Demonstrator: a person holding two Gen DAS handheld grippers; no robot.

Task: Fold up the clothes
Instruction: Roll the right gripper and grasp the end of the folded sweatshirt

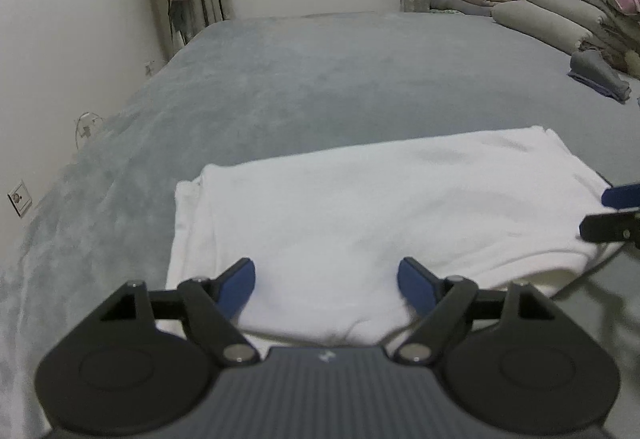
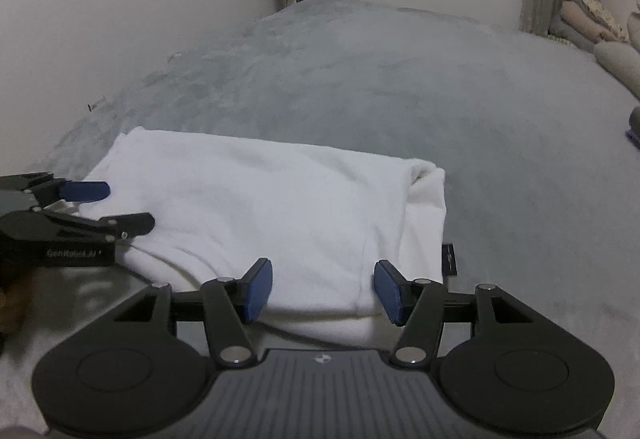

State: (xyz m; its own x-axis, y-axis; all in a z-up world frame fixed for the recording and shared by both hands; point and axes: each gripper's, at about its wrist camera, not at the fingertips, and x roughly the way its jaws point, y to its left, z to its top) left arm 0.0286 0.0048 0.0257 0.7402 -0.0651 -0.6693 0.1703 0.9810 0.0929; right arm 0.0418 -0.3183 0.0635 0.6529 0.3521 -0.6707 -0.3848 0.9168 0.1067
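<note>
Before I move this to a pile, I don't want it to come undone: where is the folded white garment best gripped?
Probably at the near edge of the folded white garment, from the front, one gripper toward each near corner. The layers stack there into a thick lip raised off the grey bedspread, and the open left gripper and right gripper already face it.

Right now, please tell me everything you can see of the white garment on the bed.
The white garment is a soft, thick-looking fabric folded into a rough rectangle, lying flat on the grey bed cover. Extra layers stick out along one side, rolled at a corner, and a thin cord trails from its near edge. A small dark label shows beside it in the right wrist view. The left tongs and right tongs stand open over its near edge, gripping nothing.
</note>
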